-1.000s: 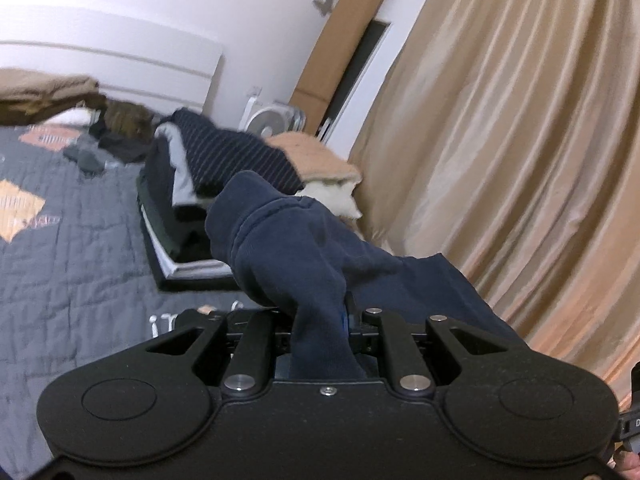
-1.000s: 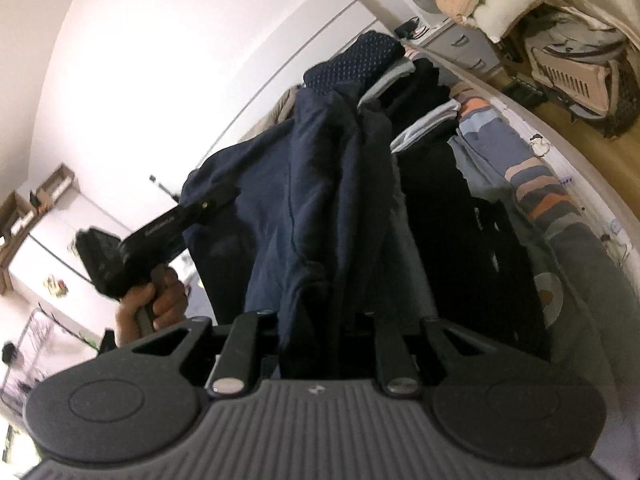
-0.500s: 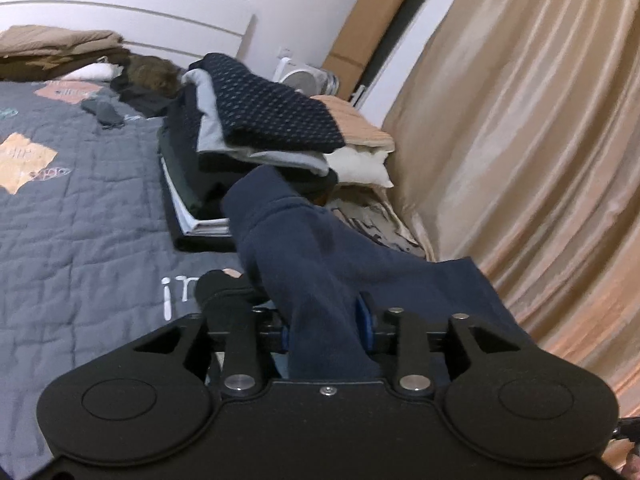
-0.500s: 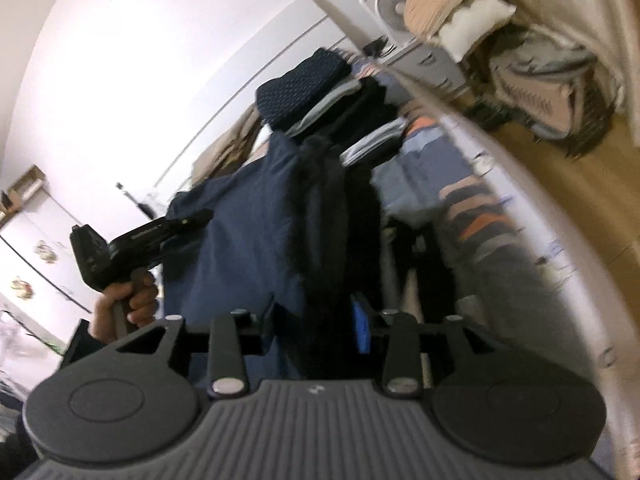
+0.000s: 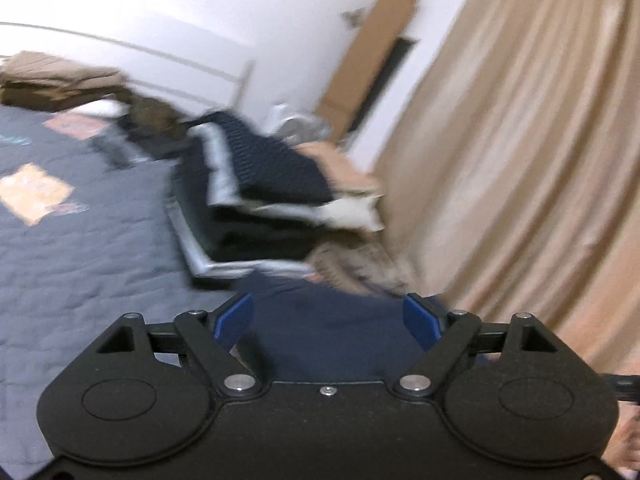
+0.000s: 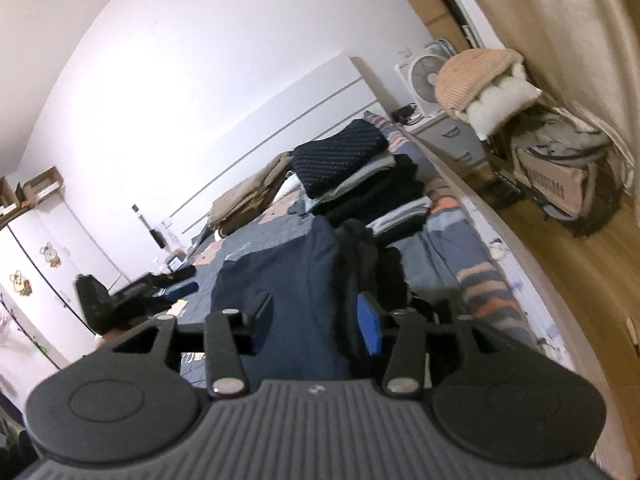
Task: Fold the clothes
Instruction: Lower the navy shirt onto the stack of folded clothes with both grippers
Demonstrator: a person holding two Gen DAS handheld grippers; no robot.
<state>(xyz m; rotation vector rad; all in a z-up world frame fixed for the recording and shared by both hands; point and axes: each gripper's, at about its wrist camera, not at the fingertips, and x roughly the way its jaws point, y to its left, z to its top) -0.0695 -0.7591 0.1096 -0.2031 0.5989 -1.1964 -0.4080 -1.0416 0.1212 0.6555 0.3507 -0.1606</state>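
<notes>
The bed (image 6: 256, 256), under a grey-blue quilt w/ orange patches, took up most of both views and was the landmark for all else. A tan curtain (image 5: 520, 140) hung off the bed's far-side edge. On the bed near that edge sat the stack of folded clothes (image 6: 360, 176), dark dotted piece on top, white & black layers below. Just in front of the stack, also on the bed, lay the navy garment (image 6: 288, 280), bulky, prob. a sweatshirt, w/ a darker fold bunched along its stack side.

Left gripper (image 5: 329, 318) had its jaws wide apart, having just been opening; navy cloth showed below & between the blue pads, but neither pad pressed it, so no hold. Right gripper (image 6: 316, 320) stood about half open, jaws also just been opening; cloth ran up between the pads w/o either clamping it, so it looked released too.

Judged step: garment just laid down, fold not done. To do it well: both grippers should clear the cloth fully before re-gripping, so nothing drags. Next grab should take matching edges, one each side, pinching a single layer group, not the bunched ridge. That ridge likely needs flattening first, else the fold will sit lumpy and tip on the stack.
</notes>
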